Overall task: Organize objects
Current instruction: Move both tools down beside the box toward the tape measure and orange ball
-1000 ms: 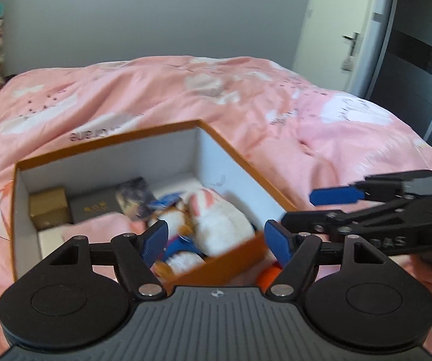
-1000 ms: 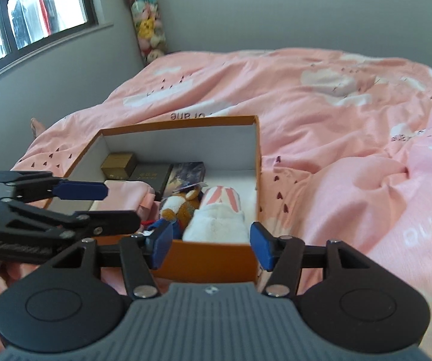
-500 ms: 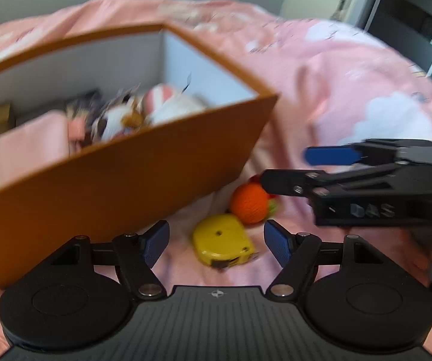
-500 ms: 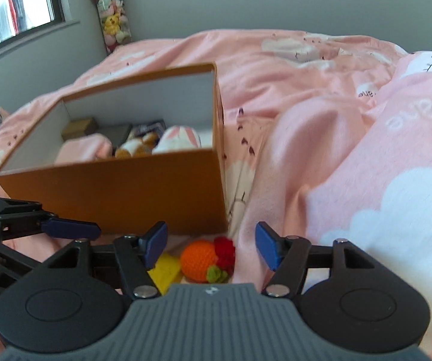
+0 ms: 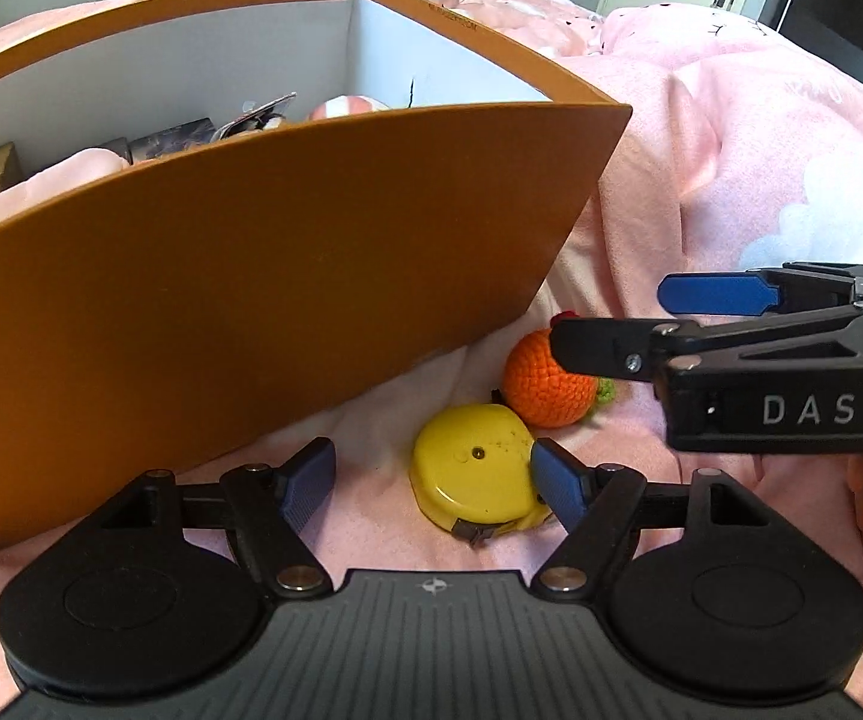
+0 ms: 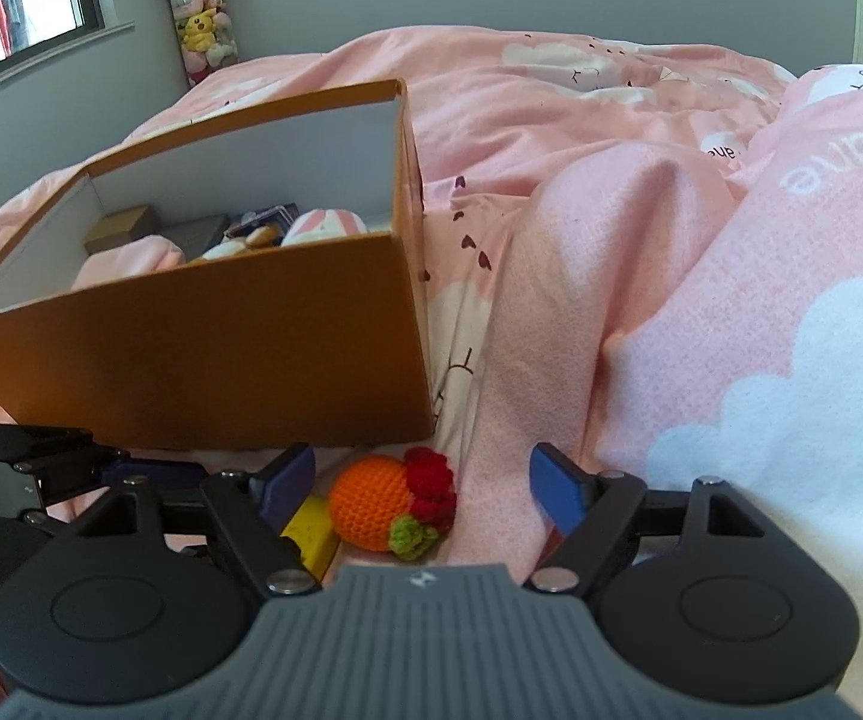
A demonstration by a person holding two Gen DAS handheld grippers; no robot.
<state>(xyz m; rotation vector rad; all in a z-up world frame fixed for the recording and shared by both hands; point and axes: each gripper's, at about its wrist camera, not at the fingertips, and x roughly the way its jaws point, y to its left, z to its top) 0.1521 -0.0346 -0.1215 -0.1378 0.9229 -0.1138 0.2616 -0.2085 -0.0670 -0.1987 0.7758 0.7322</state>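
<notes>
Left wrist view: left gripper [image 5: 434, 480] spread wide and holding nothing, low over the pink duvet [image 5: 731, 180], with a yellow tape measure [image 5: 473, 474] lying between its fingers, the right pad just at the tape's edge. Right wrist view: right gripper [image 6: 422, 483] likewise spread and empty, a crocheted orange ball [image 6: 380, 504] on the duvet between its fingers. Both items sit side by side just outside the near corner of the orange box [image 6: 221, 348], which holds plush toys [image 6: 323, 225] and small cartons [image 6: 125, 228].

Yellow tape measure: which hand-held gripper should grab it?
Left. The left hand-held gripper is open with the yellow tape measure between its fingers; the right hand-held gripper brackets the orange crochet ball.
</notes>
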